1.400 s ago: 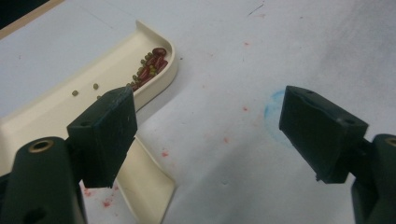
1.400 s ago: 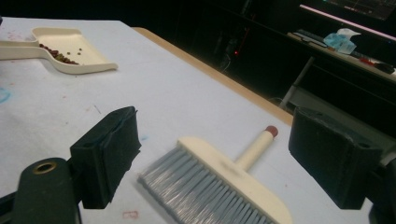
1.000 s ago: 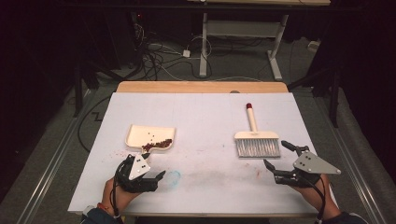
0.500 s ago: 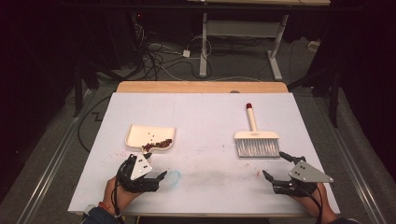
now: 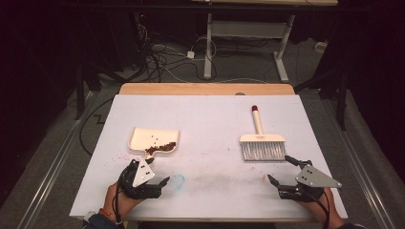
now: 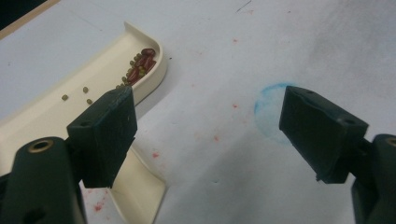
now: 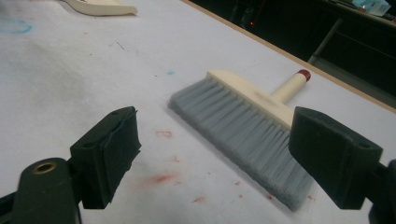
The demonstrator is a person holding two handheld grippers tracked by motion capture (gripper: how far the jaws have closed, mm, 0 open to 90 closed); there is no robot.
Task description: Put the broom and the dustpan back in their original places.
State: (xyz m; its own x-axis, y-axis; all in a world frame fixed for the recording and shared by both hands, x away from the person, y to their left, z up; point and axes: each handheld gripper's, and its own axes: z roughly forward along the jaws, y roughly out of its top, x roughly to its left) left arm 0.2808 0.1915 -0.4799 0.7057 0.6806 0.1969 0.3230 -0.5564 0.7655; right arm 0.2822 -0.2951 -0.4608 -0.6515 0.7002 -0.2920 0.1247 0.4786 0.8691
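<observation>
Two grippers sit low at the near edge of the bench [image 5: 215,119], both with jaws apart and holding nothing. Taking the blue ring mark [image 5: 177,180] on the bench as the landmark: the left gripper [image 5: 157,174] rests just left of it, its jaws spread with the dustpan's handle close under the left one. The right gripper [image 5: 281,169] is well to the right of the mark, near the bristle edge of the brush [image 5: 261,144]. Beyond and left of the mark lies the cream dustpan [image 5: 153,140], flat, with red and green beans [image 6: 140,67] gathered against its back wall. Beyond and right of it lies the brush, handle pointing away. Sweeping looks finished and both tools set down; a next move, if any, would call for closing on the dustpan handle to carry the beans off
</observation>
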